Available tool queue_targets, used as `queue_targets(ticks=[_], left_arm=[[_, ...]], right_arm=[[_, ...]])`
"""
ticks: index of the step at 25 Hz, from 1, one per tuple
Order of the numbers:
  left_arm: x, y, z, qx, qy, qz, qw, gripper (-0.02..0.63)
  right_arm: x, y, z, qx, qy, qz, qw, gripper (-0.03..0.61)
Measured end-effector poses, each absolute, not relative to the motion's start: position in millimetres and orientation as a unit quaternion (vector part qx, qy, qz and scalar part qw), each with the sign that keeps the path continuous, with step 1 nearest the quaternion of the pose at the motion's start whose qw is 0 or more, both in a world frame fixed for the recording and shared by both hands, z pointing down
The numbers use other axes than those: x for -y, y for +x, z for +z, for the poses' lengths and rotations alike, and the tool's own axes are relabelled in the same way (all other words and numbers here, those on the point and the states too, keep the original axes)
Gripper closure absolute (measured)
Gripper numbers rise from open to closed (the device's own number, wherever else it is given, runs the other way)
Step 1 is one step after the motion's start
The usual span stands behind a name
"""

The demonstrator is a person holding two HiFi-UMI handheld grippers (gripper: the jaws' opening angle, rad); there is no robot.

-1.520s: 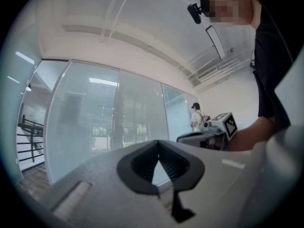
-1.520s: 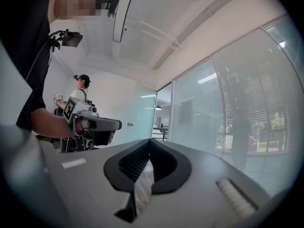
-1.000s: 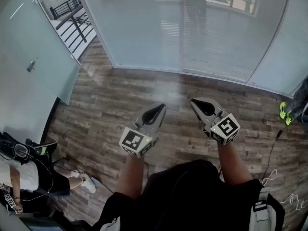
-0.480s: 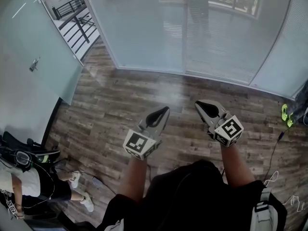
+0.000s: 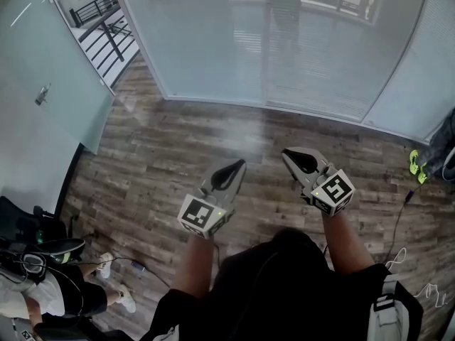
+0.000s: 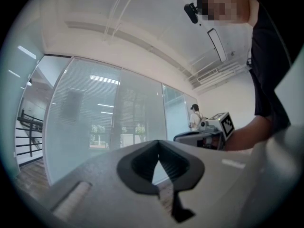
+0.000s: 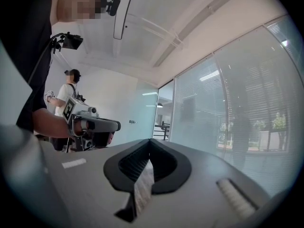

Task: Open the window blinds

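Closed horizontal blinds (image 5: 320, 48) hang behind the glass wall ahead of me, over the wooden floor (image 5: 178, 148). Both grippers are held side by side at waist height, short of the glass and pointing towards it. My left gripper (image 5: 238, 163) is shut with nothing in it, and my right gripper (image 5: 286, 153) is shut and empty too. In the left gripper view the jaw tips (image 6: 159, 141) meet in front of the blinds (image 6: 90, 113). The right gripper view shows its closed jaws (image 7: 149, 144) with the blinds (image 7: 228, 108) off to the right.
A frosted glass door (image 5: 43, 94) stands at the left, with a stair railing (image 5: 106, 27) beyond it. Another person (image 5: 43, 290) is at the lower left. Green shoes (image 5: 416, 163) and a cable (image 5: 398, 219) lie on the floor at the right.
Both grippers have kept nearly still and stayed shut. The person at the lower left has shifted further down and left in the head view.
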State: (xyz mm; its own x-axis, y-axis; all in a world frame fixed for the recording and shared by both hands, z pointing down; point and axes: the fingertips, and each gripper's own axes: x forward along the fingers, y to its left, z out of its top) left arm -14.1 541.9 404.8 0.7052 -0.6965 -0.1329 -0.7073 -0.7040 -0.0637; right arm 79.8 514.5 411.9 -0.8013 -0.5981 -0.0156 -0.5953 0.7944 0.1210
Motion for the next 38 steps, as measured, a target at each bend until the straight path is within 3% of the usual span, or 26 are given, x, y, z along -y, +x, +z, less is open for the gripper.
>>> queue_targets(ticks=[10,38], left_arm=[[-528.7,-5.1,404.1,-0.368,-0.928,0.059,0.008,0.609],[-380.0,12.5,413.8,-0.419,-0.907,0.03,0.024,0.609]], right_arm=[[-500.0,80.8,409.5,0.949,0.309,-0.055,0.001,0.574],[-344.8,108.0,411.5,0.962,0.264,-0.062,-0.006,0.574]])
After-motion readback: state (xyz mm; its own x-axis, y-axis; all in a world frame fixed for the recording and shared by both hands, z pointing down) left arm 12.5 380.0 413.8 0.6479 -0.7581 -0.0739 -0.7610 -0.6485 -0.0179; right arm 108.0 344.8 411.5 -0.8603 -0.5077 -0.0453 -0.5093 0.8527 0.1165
